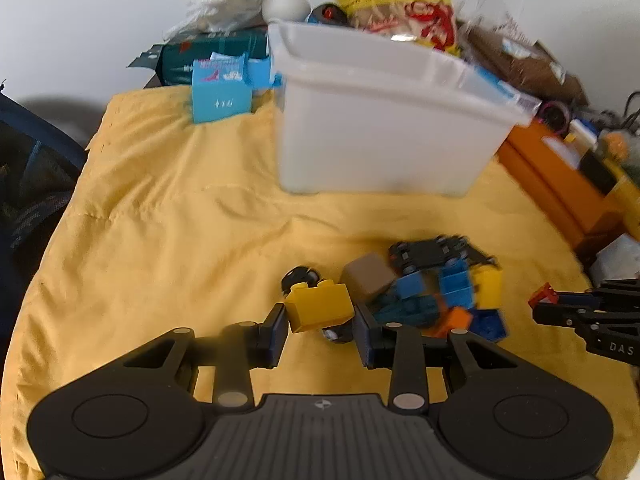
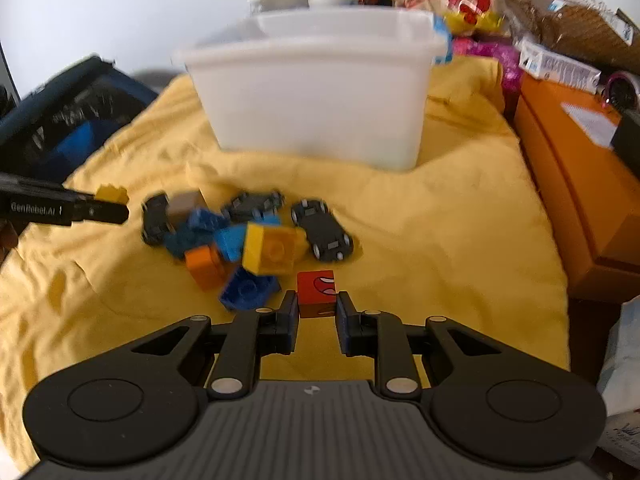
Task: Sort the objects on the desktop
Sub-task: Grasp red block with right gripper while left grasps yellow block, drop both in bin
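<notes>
My left gripper (image 1: 320, 330) is shut on a yellow brick (image 1: 320, 306), held just left of a pile of blue, orange and yellow bricks (image 1: 452, 292) and black toy cars (image 1: 432, 252) on the yellow cloth (image 1: 180, 240). In the right wrist view, my right gripper (image 2: 317, 314) is shut on a red cube (image 2: 316, 290) with a white mark, at the near edge of the same pile (image 2: 256, 248). A white plastic bin (image 1: 380, 140) (image 2: 320, 112) stands behind the pile. The left gripper (image 2: 100, 211) with its yellow brick (image 2: 112, 194) shows at the left of that view.
An orange box (image 2: 572, 184) borders the cloth on the right. Behind the bin lie snack bags (image 1: 396, 4), a blue carton (image 1: 220, 88) and a dark green box (image 1: 208, 54). A dark bag (image 2: 60, 120) sits off the left edge. Bare cloth (image 2: 440, 240) stretches right of the pile.
</notes>
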Available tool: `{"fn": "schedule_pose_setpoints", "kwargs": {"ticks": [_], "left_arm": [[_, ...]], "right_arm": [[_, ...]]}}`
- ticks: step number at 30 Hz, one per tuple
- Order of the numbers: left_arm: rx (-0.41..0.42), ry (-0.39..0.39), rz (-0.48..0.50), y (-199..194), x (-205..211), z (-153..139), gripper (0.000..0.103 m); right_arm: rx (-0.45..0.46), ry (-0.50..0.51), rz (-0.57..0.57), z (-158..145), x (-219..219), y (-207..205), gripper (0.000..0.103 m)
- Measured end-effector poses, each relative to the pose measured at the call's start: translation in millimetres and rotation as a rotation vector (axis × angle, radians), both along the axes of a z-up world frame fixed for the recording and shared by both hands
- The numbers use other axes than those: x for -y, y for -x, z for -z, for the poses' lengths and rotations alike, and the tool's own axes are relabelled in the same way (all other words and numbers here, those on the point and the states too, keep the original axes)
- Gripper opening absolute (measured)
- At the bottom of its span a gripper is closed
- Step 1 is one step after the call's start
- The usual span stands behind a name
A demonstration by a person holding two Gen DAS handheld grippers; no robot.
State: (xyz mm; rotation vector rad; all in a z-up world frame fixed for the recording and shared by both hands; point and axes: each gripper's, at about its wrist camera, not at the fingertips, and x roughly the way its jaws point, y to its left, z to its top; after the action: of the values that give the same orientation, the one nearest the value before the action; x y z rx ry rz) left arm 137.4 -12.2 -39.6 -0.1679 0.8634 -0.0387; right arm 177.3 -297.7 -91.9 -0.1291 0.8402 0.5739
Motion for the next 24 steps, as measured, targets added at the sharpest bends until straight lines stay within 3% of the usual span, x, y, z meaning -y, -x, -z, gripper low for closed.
{"fn": "schedule_pose_setpoints", "kwargs": {"ticks": [7, 15, 20, 24], "left_arm": [[0.061, 0.005, 0.001, -0.5, 2.2, -39.0, 0.039], [0.115, 0.018, 0.004, -37.8, -3.0, -90.2, 0.039], [0.143, -0.021, 0.029, -68.9, -3.5, -114.5, 0.039], [0.127, 0.002, 0.025, -94.6, -5.4, -126.6, 0.039]], "right_arm": [[0.072, -0.072, -0.009, -48.7, -2.0, -8.1, 0.022], [0.146, -0.132, -0.004, -104.2, -17.1, -53.4, 0.022], [0.127, -0.172, 0.017, -129.1, -23.5, -90.9, 0.022], [0.108, -0.156, 0.024, -139.7, -32.1, -113.8, 0.022]]}}
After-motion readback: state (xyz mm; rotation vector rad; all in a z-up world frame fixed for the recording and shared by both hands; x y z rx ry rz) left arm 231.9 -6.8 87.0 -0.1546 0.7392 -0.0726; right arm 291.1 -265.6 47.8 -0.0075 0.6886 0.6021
